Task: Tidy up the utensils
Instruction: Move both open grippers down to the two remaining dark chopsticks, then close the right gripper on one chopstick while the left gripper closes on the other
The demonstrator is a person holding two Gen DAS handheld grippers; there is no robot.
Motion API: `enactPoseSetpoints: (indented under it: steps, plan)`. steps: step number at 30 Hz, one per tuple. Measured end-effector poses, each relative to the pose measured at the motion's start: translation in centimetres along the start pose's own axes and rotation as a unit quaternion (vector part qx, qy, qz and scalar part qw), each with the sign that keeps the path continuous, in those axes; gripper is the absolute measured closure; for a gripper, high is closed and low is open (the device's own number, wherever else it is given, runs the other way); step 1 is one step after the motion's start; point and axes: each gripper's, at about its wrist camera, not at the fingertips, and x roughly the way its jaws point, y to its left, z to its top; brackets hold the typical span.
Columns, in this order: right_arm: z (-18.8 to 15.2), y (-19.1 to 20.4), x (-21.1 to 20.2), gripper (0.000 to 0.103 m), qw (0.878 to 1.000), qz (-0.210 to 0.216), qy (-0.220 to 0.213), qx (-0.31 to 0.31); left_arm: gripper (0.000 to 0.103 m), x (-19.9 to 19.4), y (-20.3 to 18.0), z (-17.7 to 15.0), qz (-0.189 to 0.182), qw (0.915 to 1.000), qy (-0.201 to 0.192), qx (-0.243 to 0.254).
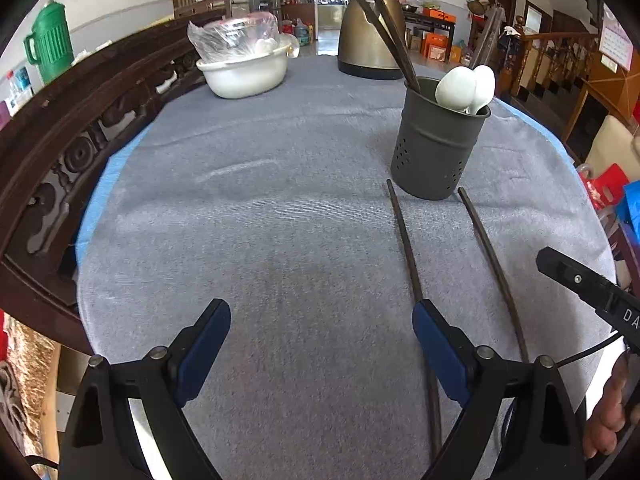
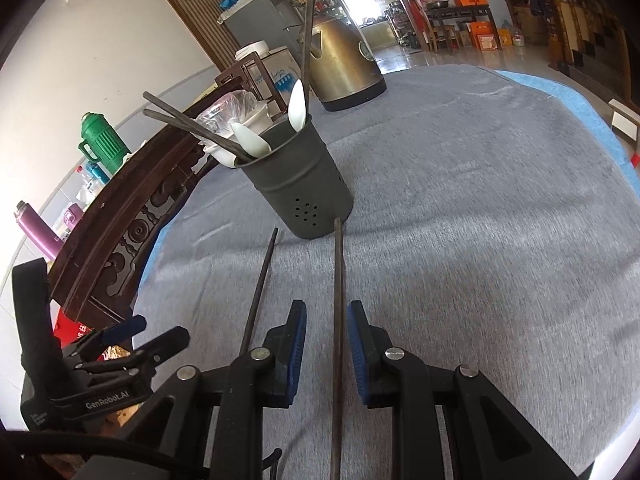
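Left gripper [image 1: 322, 346] hangs over the bench [image 1: 260, 240], jaws spread wide with only grey cloth between them. Its right pad sits over the near part of one chopstick [image 1: 404, 240], which runs on ahead of the jaws toward the holder [image 1: 436, 148]; whether pad and stick touch, the picture does not settle. A second chopstick [image 1: 492, 256] lies just outside the right jaw, roughly parallel to the first.

Switch to the right wrist view, and here is what the other camera misses: the right gripper [image 2: 327, 350] has its jaws narrowed round that second chopstick [image 2: 338, 300], stick dead centre, yet a sliver of cloth shows on each side, so the pads are not pressing it. The first chopstick [image 2: 262, 280] lies just outside its left jaw, and the left gripper's blue pad pokes in at the far left.

The chopsticks are thin, dark brown and slightly bowed by the lens, tips just short of the holder's base. The holder is a dark grey ribbed cup with drain holes low down, straight ahead of both pairs of jaws, holding two white spoons [image 1: 464, 88] and more dark chopsticks. Beyond it stand a bronze kettle [image 1: 368, 36] and a white bowl [image 1: 244, 74].
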Motion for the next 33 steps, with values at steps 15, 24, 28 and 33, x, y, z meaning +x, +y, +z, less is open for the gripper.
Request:
enactPoseSetpoints:
  steps: [15, 24, 28, 33]
  plan:
    - [2.2, 1.2, 5.8, 0.08, 0.995, -0.049, 0.085, -0.02, 0.024, 5.0, -0.7, 3.2, -0.073, 0.9942, 0.072, -0.033]
    - [1.2, 0.9, 6.4, 0.09, 0.992, -0.068, 0.102, -0.022, 0.046, 6.3, -2.4, 3.5, -0.101, 0.991, 0.085, -0.021]
    - [1.1, 0.1, 6.2, 0.094, 0.993, -0.065, 0.1, -0.004, 0.068, 6.5, -3.2, 3.7, -0.106, 0.9914, 0.077, -0.005]
    - [0.8, -0.9, 5.4, 0.095, 0.992, -0.055, 0.1, 0.046, 0.094, 6.7, -3.9, 3.6, -0.114, 0.9912, 0.065, 0.02]
